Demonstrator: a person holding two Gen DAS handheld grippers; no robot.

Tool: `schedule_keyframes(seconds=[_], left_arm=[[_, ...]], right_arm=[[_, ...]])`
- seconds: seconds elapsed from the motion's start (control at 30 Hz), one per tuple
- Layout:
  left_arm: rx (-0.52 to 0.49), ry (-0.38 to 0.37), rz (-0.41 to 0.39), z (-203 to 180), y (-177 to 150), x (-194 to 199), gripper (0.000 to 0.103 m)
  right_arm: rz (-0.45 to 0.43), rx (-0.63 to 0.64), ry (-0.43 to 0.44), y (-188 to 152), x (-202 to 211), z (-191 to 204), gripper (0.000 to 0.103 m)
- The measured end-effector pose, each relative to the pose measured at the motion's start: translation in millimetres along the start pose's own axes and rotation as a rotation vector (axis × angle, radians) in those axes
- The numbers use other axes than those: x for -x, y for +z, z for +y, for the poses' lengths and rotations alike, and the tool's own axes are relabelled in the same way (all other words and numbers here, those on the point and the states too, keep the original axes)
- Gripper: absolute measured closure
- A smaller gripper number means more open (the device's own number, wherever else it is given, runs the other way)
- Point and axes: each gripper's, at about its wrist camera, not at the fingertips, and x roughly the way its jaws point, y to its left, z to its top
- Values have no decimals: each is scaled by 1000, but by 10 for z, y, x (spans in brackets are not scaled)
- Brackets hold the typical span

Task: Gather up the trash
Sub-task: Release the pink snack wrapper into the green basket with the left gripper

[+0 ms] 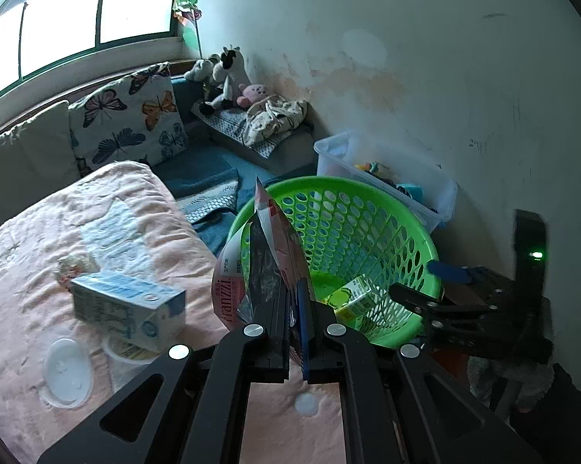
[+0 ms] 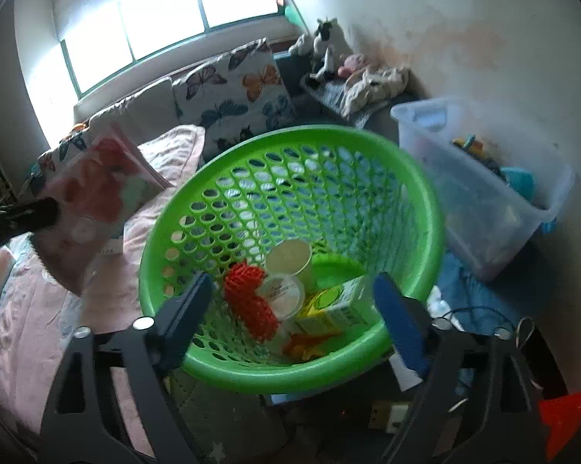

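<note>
Nearest the lens, the left claw (image 1: 296, 332) was clamped on a crinkled red-and-white snack wrapper (image 1: 269, 247) beside the round green perforated plastic basket (image 1: 406, 228); the right claw (image 2: 290, 309) gaped empty over it. Inside already lay a yellow-green carton (image 2: 337, 309), paper cup (image 2: 290, 261) and orange mesh (image 2: 250, 301). On the pink bed (image 1: 135, 208) remained a blue carton (image 1: 128, 305) and clear lid (image 1: 68, 373).

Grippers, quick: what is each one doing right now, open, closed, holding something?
Left gripper: closed on a snack wrapper beside the green basket.
Right gripper: open, empty, over the basket.
</note>
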Motion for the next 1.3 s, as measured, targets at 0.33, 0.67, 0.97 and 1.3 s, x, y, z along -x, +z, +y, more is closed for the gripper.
schedule_keyframes(seconds=[0.33,0.67,0.97,1.3], left_arm=[[7,-49,59,-113,68,-410,99],[-20,-84,125,-328,89,-820,98],[-14,-91,152,-332,-36,-852,81],[25,-15,61,-25,-158,-270,62]], right_arm=[[-85,-54,-40,-46,169,-147,4],[-54,-85,-61,-168,173,-272,4],[-46,-102,-64,-201,204,-270,4],[-29,-51,-9,-159,199,-3,4]])
